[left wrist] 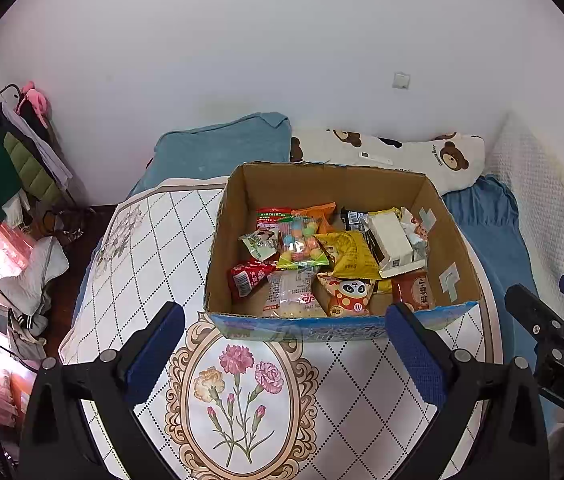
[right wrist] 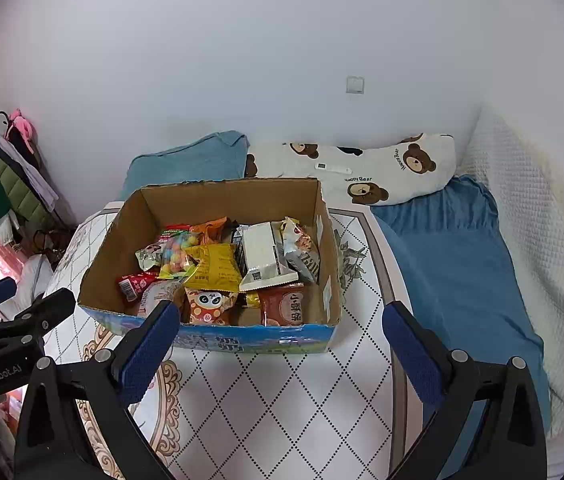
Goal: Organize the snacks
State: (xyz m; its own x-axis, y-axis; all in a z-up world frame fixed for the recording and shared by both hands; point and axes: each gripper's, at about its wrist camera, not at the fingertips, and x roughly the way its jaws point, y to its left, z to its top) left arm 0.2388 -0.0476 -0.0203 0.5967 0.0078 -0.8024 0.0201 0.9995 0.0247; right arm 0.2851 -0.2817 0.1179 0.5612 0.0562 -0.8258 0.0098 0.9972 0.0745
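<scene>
Both grippers hung spread wide and empty above a round bench (left wrist: 361, 400) covered with a white diamond-patterned cloth bearing a flower medallion. Neither one touched anything. For the left gripper (left wrist: 285, 356), the blue-padded fingers (left wrist: 154, 352) framed the near wall of an open cardboard box (left wrist: 321, 184), which sat on the bench just ahead of the tips. For the right gripper (right wrist: 282, 356), the same cardboard box (right wrist: 226, 196) lay ahead and slightly left, with the left finger's tip overlapping its near left corner in the view; whether it made contact could not be told.

Inside the box lay a loose heap of snacks. Nearest the left gripper were a panda packet (left wrist: 347, 296), a pale clear bag (left wrist: 293, 294) and a red pouch (left wrist: 248, 278). Farther in were a bag of coloured sweets (left wrist: 301, 244), a yellow packet (left wrist: 351, 254) and a white carton (left wrist: 391, 240).

Beyond the box, a blue pillow (left wrist: 222, 148) and a bear-print pillow (left wrist: 401, 152) rested against a white wall. Off to the far left of the left gripper hung a rack of clothes (left wrist: 6, 160).
</scene>
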